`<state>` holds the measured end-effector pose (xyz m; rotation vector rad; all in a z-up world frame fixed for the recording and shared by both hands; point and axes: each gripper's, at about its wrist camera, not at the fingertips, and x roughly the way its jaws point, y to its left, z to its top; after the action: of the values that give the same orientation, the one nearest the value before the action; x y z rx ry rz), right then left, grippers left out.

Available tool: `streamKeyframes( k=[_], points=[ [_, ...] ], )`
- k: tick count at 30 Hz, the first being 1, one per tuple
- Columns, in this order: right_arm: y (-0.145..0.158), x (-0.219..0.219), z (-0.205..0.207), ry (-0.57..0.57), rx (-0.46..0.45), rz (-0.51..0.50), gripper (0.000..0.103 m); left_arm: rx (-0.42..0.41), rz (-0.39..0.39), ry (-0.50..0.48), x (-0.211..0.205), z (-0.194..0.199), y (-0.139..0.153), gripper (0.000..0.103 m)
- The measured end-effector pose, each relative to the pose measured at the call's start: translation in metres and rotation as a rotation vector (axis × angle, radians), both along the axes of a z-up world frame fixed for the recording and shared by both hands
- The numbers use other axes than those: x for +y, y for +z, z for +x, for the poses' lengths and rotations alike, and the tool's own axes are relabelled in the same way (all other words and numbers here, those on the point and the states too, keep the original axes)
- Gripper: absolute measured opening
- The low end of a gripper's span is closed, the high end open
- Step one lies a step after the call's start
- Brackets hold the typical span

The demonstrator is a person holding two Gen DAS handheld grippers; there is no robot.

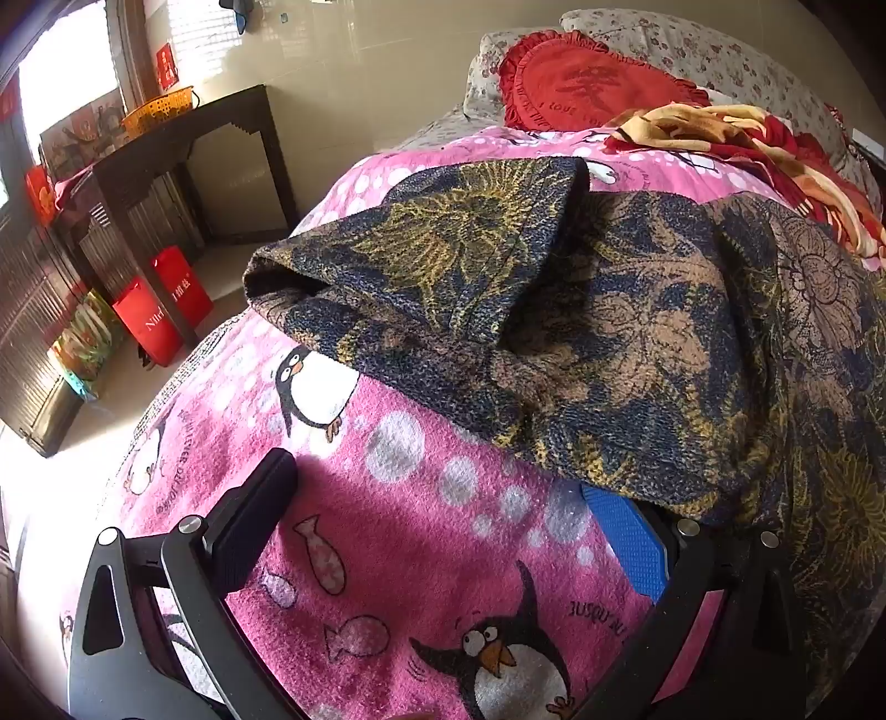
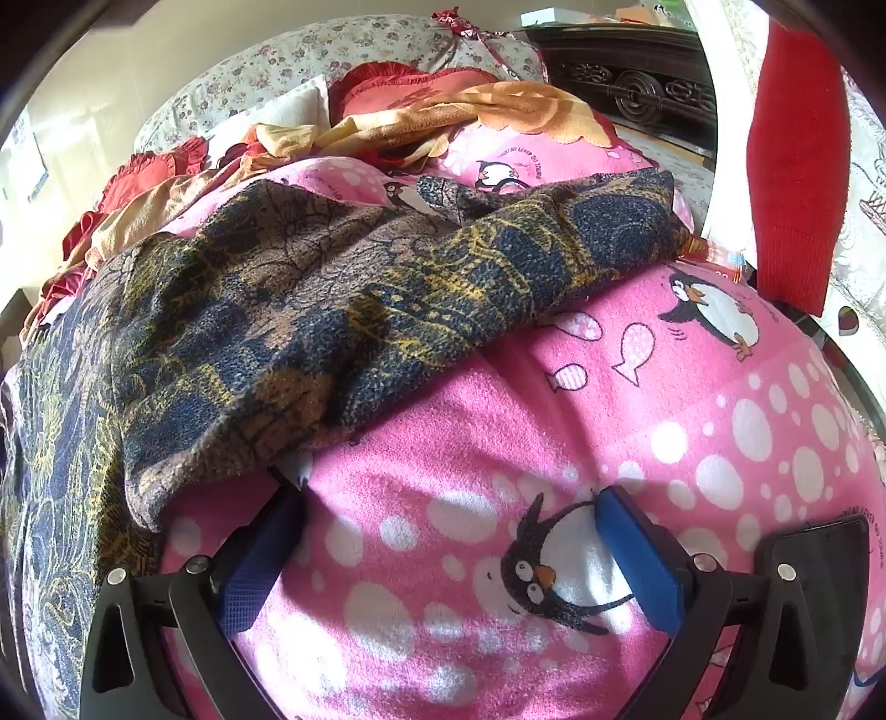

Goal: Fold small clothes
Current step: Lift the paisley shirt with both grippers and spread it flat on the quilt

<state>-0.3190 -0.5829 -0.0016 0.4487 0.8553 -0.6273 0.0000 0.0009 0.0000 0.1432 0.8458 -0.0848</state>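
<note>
A dark blue, brown and gold patterned knit garment (image 1: 609, 332) lies spread on a pink penguin blanket (image 1: 387, 526); one sleeve is folded over toward the left. My left gripper (image 1: 437, 509) is open low over the blanket, and the garment's hem drapes over the tip of its right, blue-padded finger (image 1: 626, 543). In the right wrist view the same garment (image 2: 277, 310) lies at the left, a sleeve stretched to the upper right. My right gripper (image 2: 448, 531) is open over the blanket (image 2: 554, 415); the hem covers the tip of its left finger (image 2: 260, 565).
A red heart cushion (image 1: 581, 83), floral pillows (image 1: 692, 44) and a crumpled orange-red blanket (image 1: 747, 144) lie at the bed's head. A dark wooden desk (image 1: 183, 149) and red bags (image 1: 160, 310) stand left of the bed. A red cloth (image 2: 797, 166) hangs at the right.
</note>
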Motion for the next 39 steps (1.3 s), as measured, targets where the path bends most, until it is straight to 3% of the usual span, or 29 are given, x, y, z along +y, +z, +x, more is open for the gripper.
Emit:
streamKeyframes(
  k=[9,14,19,22,27,32,35,39],
  points=[
    [0.0,-0.001,-0.001,0.0,-0.002,0.002,0.103,0.001,0.019,0.001,-0.001,0.0,0.001,0.103],
    [0.002,-0.001,0.0,0.001,0.003,0.003,0.103,0.058,0.033,-0.017,-0.005,-0.009,0.01,0.103],
    [0.011,0.002,0.003,-0.004,0.085,0.044,0.103,0.052,0.005,-0.087,-0.009,-0.035,0.03,0.103],
    [0.039,0.021,-0.007,-0.001,0.059,0.009,0.103,0.015,-0.023,-0.126,-0.012,-0.054,0.051,0.103],
    [0.116,0.068,-0.029,0.079,0.004,-0.173,0.103,-0.028,-0.047,-0.192,-0.025,-0.078,0.08,0.103],
    [0.197,0.127,-0.06,0.119,-0.139,-0.311,0.103,-0.042,-0.056,-0.252,-0.039,-0.097,0.098,0.103],
    [0.218,0.154,-0.062,0.141,-0.17,-0.312,0.103,-0.044,-0.061,-0.273,-0.049,-0.104,0.106,0.103],
    [0.22,0.181,-0.057,0.194,-0.171,-0.274,0.103,-0.056,-0.07,-0.305,-0.057,-0.115,0.119,0.103]
  ],
)
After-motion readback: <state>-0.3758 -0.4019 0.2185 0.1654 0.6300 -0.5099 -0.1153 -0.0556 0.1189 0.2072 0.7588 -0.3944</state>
